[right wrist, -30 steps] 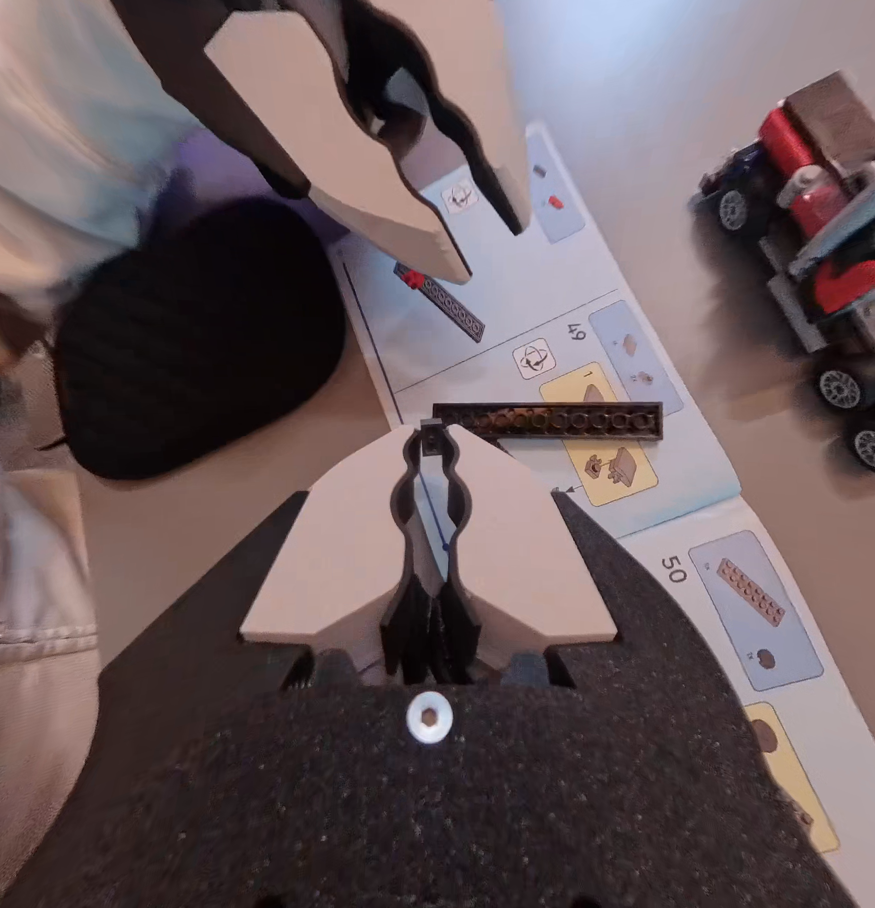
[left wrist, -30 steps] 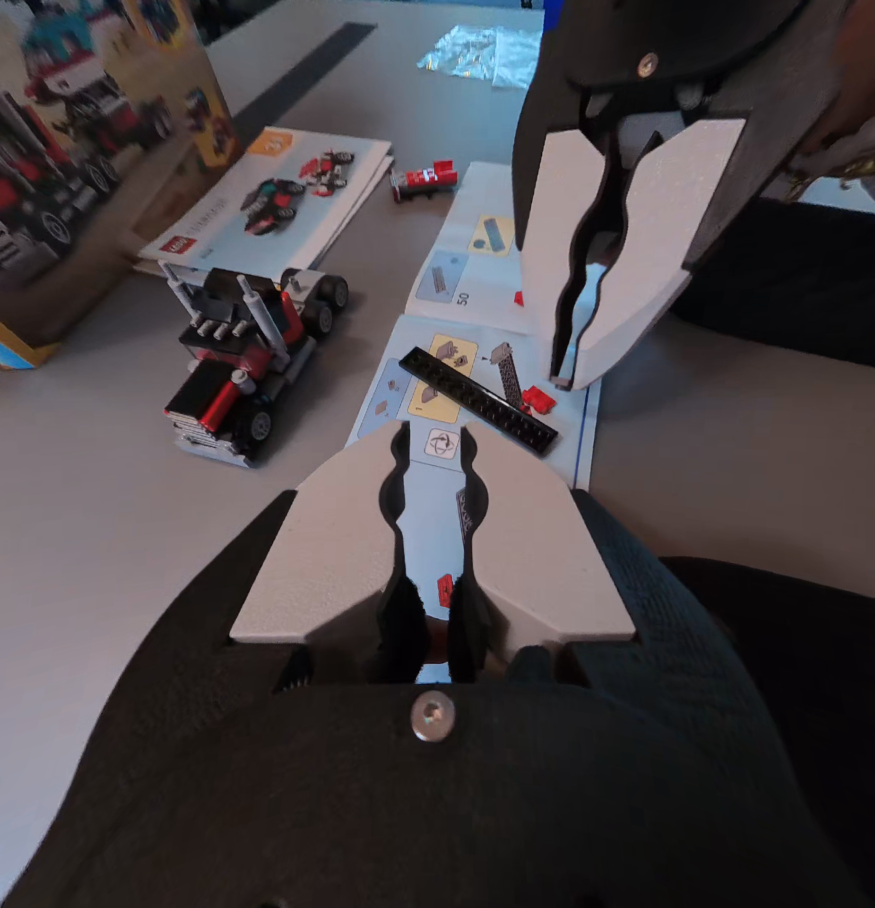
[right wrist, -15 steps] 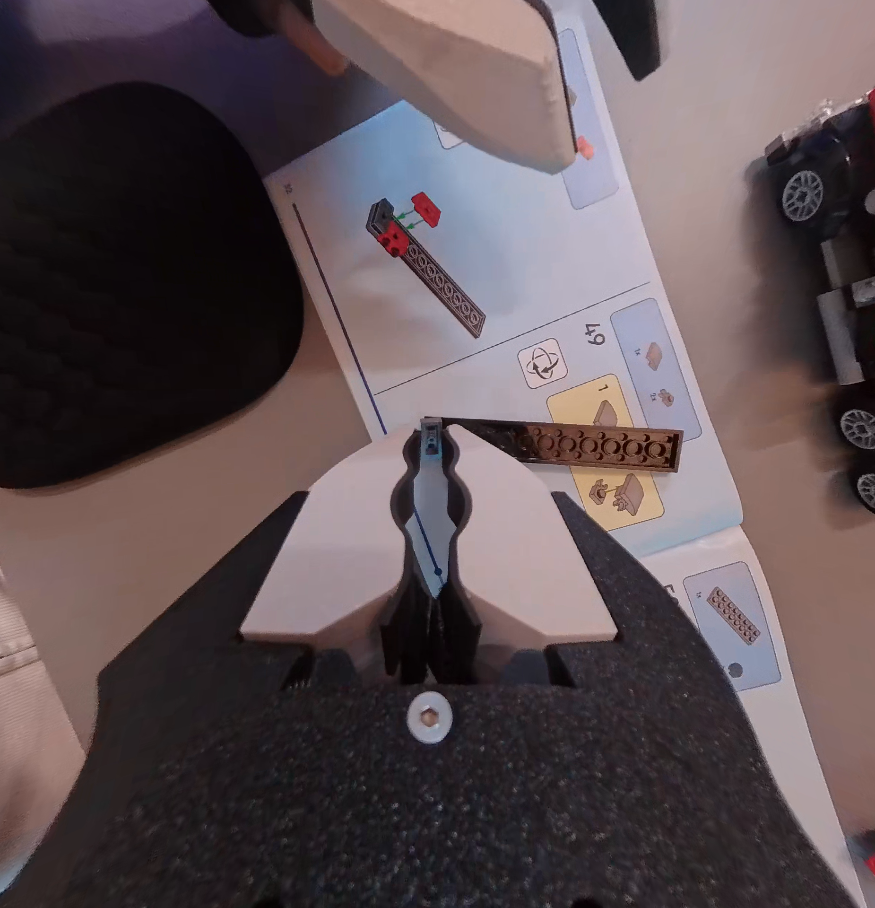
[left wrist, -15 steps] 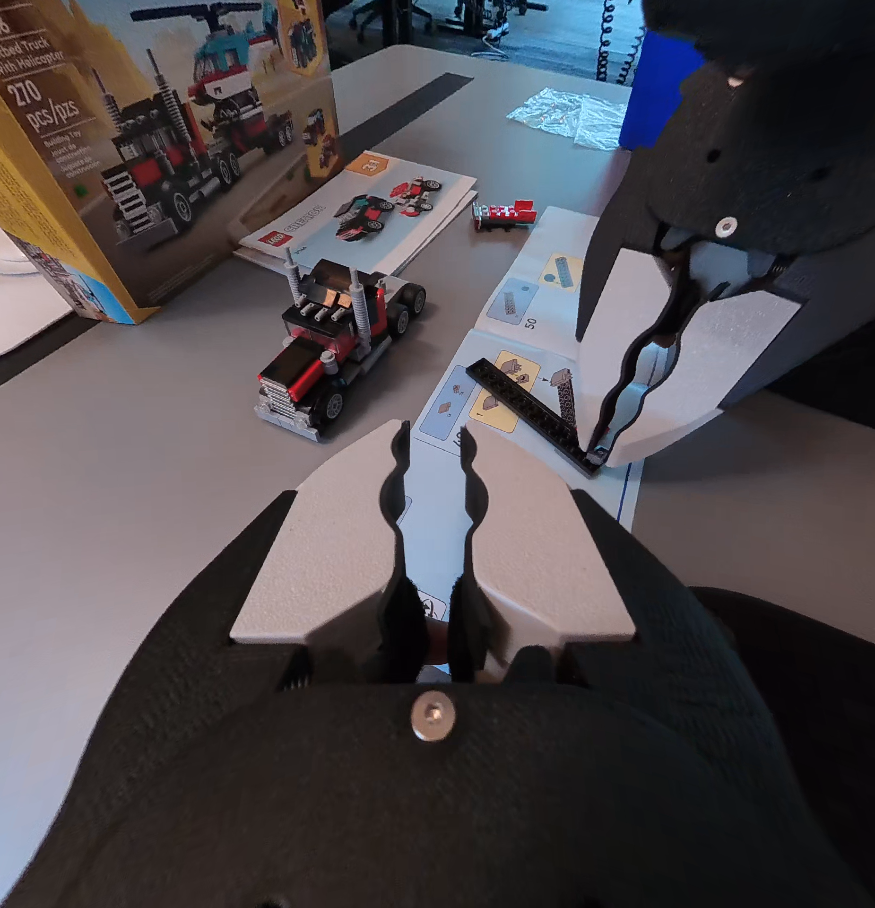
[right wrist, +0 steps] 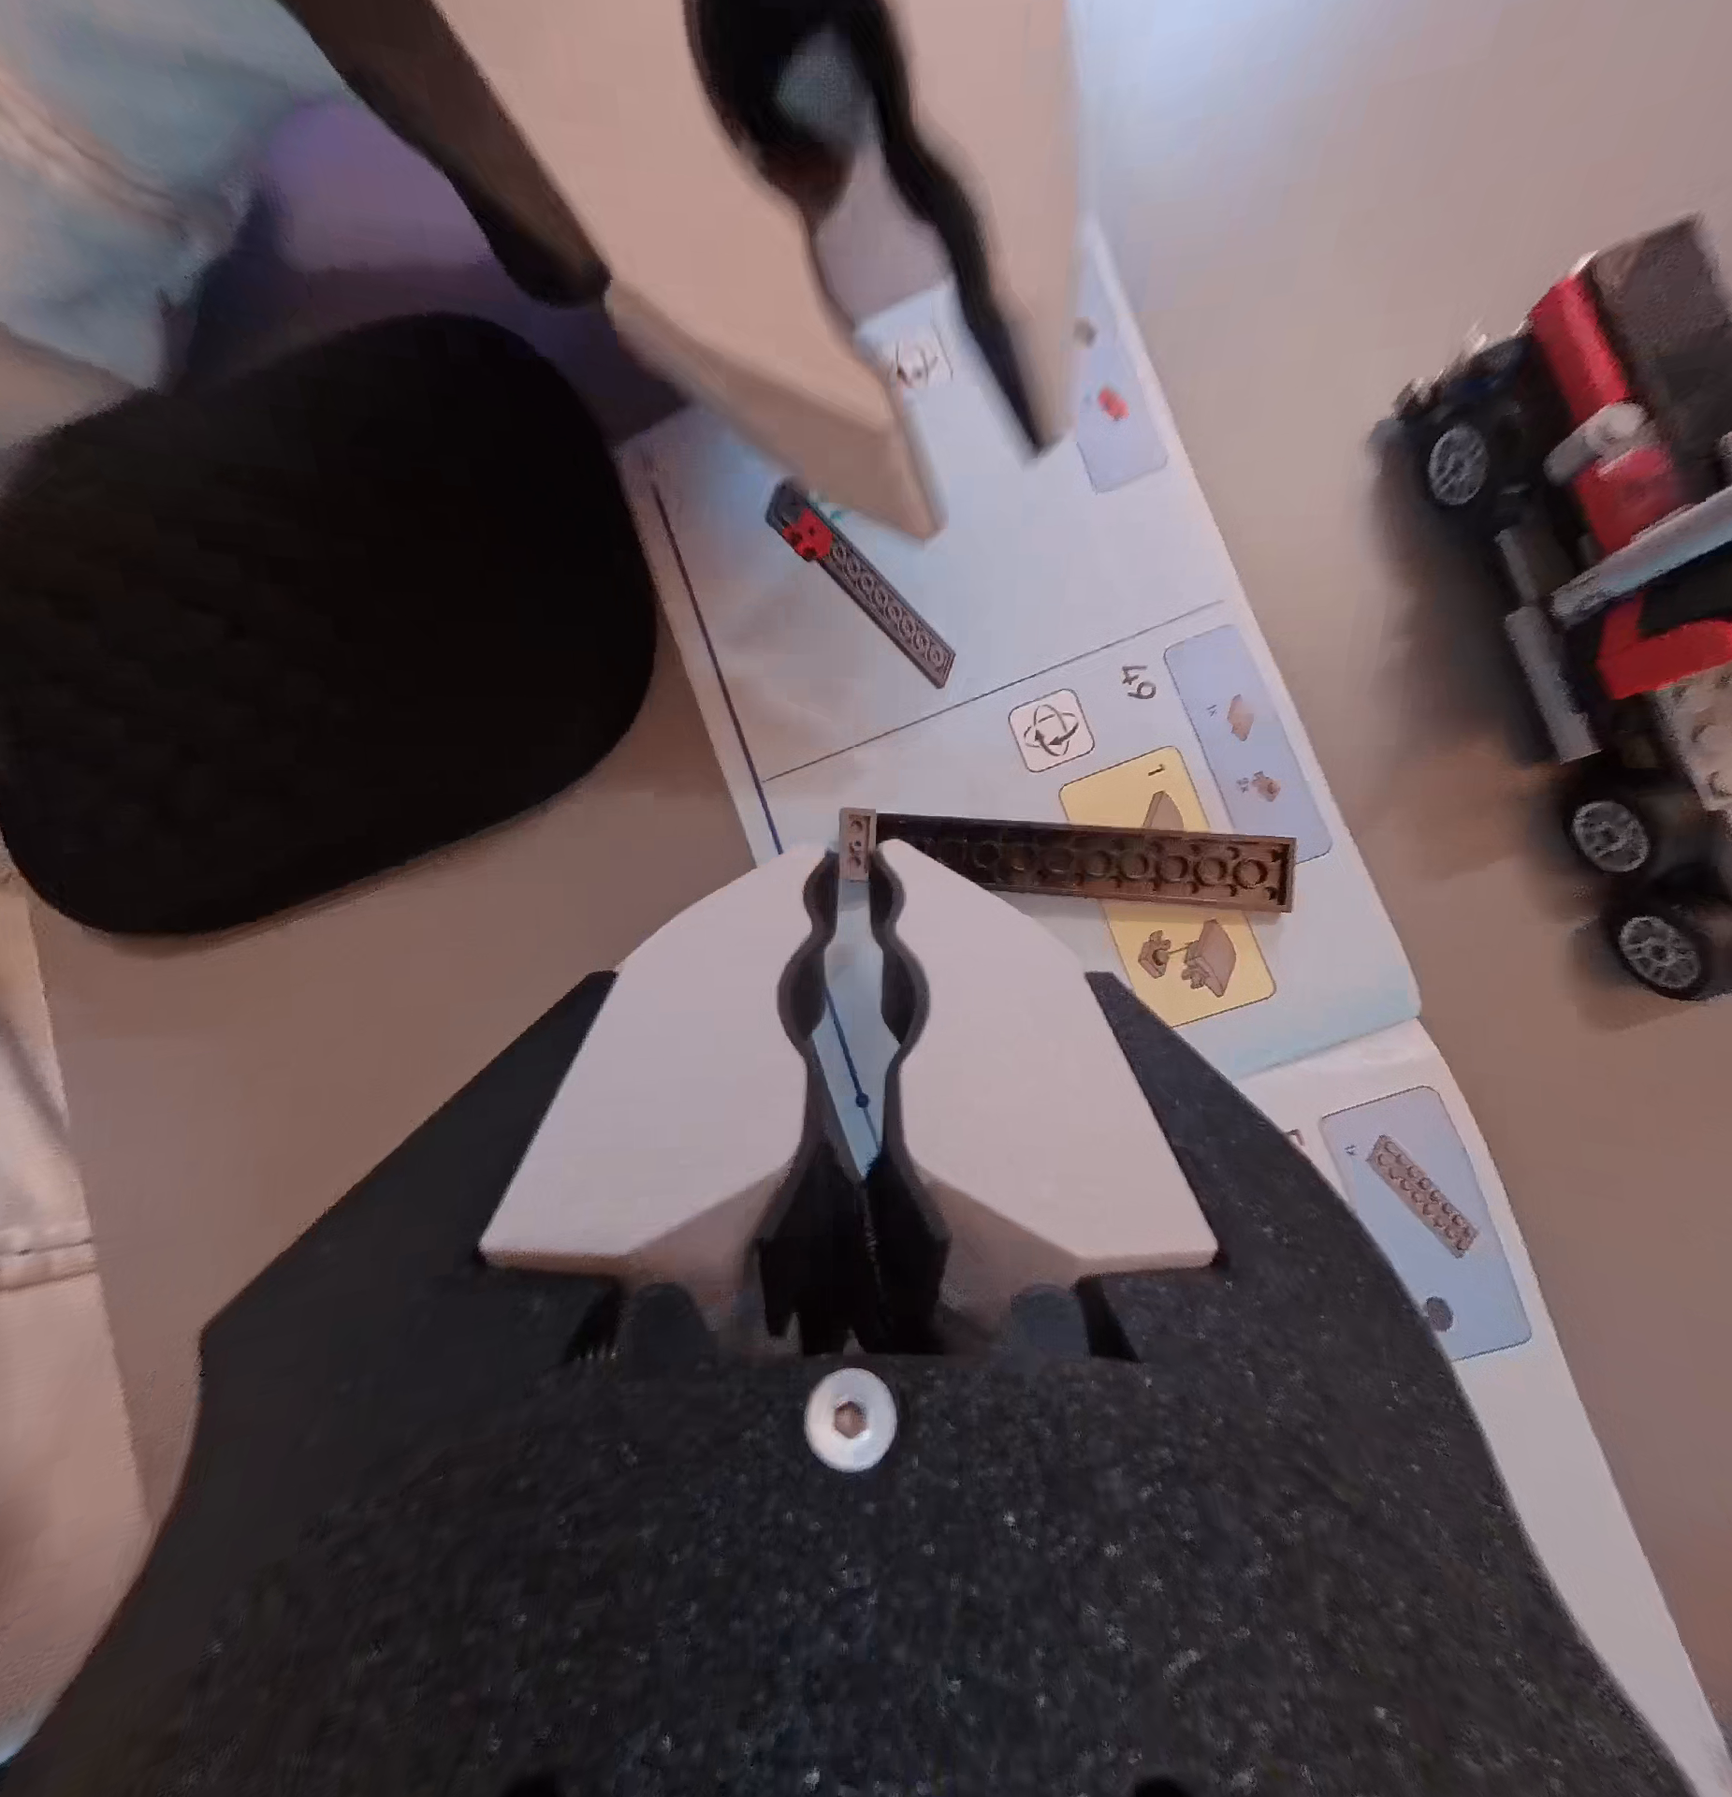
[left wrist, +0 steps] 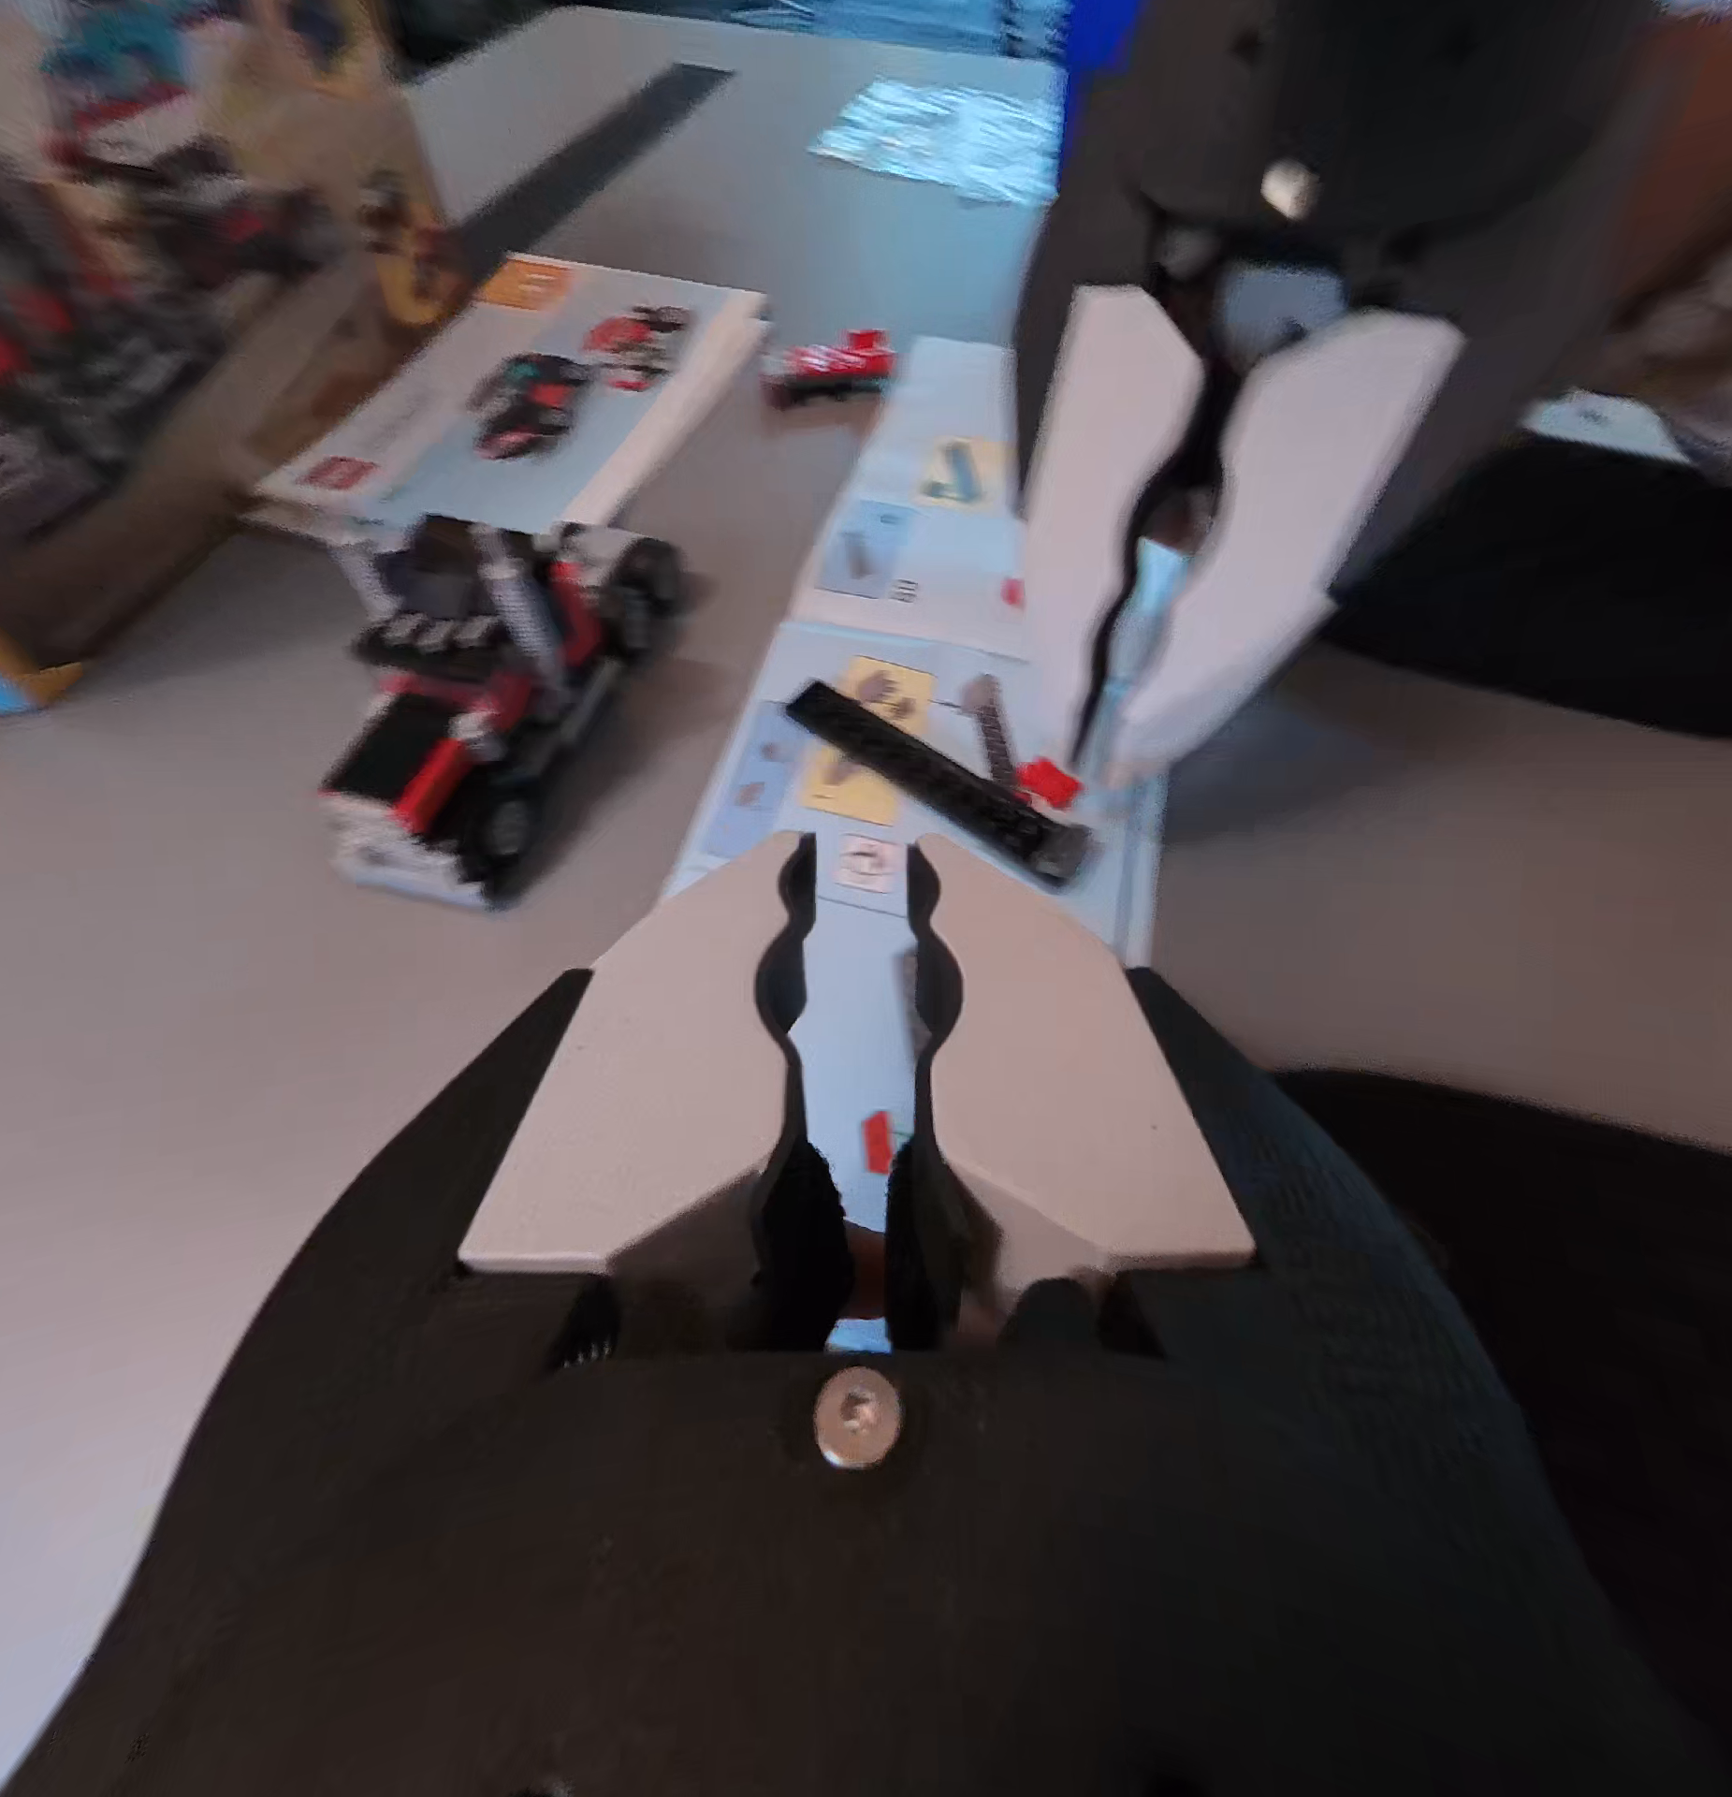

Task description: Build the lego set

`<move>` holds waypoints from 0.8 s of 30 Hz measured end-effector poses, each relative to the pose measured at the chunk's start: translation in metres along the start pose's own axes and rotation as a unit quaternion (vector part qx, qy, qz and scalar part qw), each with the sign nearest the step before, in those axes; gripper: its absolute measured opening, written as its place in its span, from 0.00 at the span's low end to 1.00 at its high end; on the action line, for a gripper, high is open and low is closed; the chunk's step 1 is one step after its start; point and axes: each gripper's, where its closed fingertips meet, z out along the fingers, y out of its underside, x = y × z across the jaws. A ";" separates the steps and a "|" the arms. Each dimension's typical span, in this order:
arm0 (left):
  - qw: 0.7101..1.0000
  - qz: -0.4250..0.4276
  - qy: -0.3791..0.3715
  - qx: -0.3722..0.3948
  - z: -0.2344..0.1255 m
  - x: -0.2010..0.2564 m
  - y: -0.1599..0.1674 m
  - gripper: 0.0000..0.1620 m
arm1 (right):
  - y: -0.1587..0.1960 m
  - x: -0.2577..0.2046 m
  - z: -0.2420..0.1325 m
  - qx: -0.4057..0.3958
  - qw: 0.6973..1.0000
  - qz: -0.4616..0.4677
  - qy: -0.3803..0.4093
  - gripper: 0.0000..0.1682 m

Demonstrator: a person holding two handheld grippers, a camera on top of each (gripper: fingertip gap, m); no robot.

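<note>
A long black plate (right wrist: pixel 1085 870) lies on the open instruction booklet (right wrist: pixel 939 739). A small grey piece (right wrist: pixel 857 841) sits on its near end and lines up with the plate's width. My right gripper (right wrist: pixel 854 856) hovers just above that end. Its jaws are almost together with a narrow gap and hold nothing. In the left wrist view it (left wrist: pixel 1105 763) stands a little above and behind the plate (left wrist: pixel 920 778). My left gripper (left wrist: pixel 862 856) is open and empty, low over the booklet just in front of the plate. It also shows in the right wrist view (right wrist: pixel 978 486).
A built red and black truck (left wrist: pixel 492 700) stands left of the booklet, also in the right wrist view (right wrist: pixel 1639 681). Behind it are a closed booklet (left wrist: pixel 551 408), the set's box (left wrist: pixel 113 340), a small red build (left wrist: pixel 832 365) and a foil bag (left wrist: pixel 939 146). A black padded thing (right wrist: pixel 288 603) lies beside the booklet. There is about 7 centimetres between the tips of the two grippers. The plate (left wrist: pixel 920 778) sits 4 centimetres or so from the ends of my right fingers. My right wrist view (right wrist: pixel 1058 834) looks at it from another angle.
Half a second ago my right gripper's tips were down at the plate's end. Now they have lifted off and the grey piece stays on the plate. My left gripper has swung back down toward the booklet.
</note>
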 end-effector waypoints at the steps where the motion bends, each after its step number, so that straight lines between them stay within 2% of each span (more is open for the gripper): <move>1: 0.999 0.013 0.030 -0.010 0.003 0.011 0.002 0.10 | -0.001 0.000 -0.004 0.027 1.000 -0.012 -0.005 0.02; 4: 0.995 0.055 0.074 -0.049 0.015 0.033 0.013 0.06 | 0.001 -0.003 -0.006 0.094 0.995 -0.040 -0.019 0.00; 9: 0.989 0.095 0.098 -0.059 0.030 0.048 0.019 0.06 | 0.005 -0.003 0.003 0.124 0.991 -0.050 -0.019 0.00; 15: 0.986 0.112 0.114 -0.046 0.031 0.054 0.018 0.05 | 0.005 -0.004 0.013 0.124 0.990 -0.061 -0.022 0.00; 24: 0.985 0.119 0.106 -0.068 0.038 0.052 0.025 0.02 | 0.007 -0.003 0.019 0.113 0.992 -0.061 -0.013 0.00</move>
